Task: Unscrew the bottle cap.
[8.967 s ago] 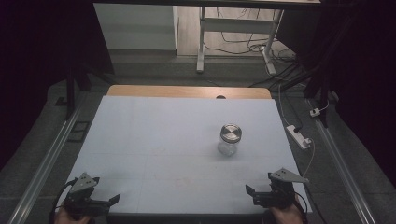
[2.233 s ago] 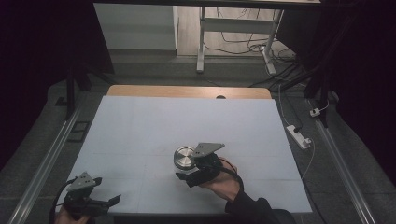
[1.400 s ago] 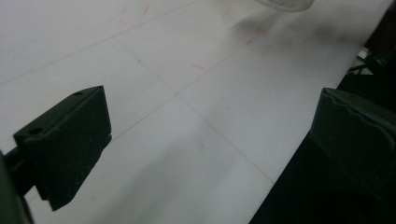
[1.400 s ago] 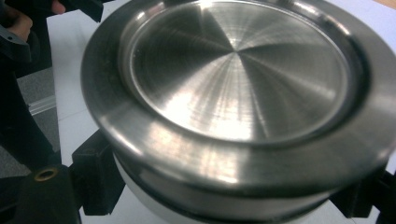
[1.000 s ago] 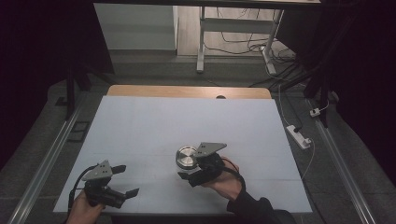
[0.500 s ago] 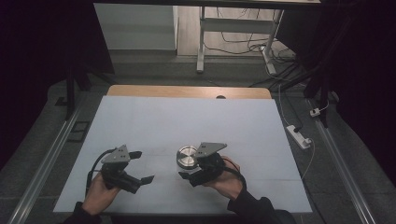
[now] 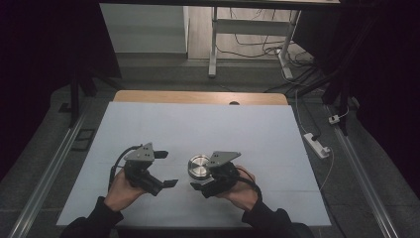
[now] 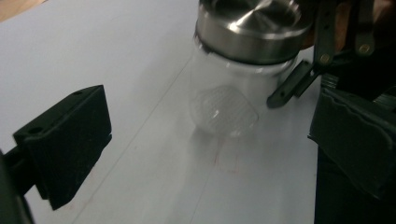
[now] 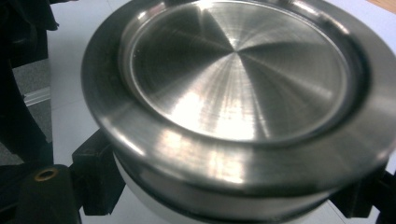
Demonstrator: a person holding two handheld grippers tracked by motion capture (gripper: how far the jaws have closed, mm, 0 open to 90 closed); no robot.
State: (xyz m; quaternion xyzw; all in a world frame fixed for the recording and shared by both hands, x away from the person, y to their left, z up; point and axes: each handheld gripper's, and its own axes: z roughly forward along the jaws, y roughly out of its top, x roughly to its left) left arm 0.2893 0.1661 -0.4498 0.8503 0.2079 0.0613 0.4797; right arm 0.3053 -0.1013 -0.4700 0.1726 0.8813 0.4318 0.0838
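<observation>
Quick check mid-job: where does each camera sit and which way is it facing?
High view: above the near table edge, looking forward and down; both hands, left gripper, right gripper, jar.
Left gripper view: rides on the left gripper, facing the jar; own black fingers.
Right gripper view: rides on the right gripper, against the lid.
All share the jar.

table (image 7: 148,124): bare all round | obstacle: jar (image 7: 199,166), near-centre, beside right gripper (image 7: 200,184)
</observation>
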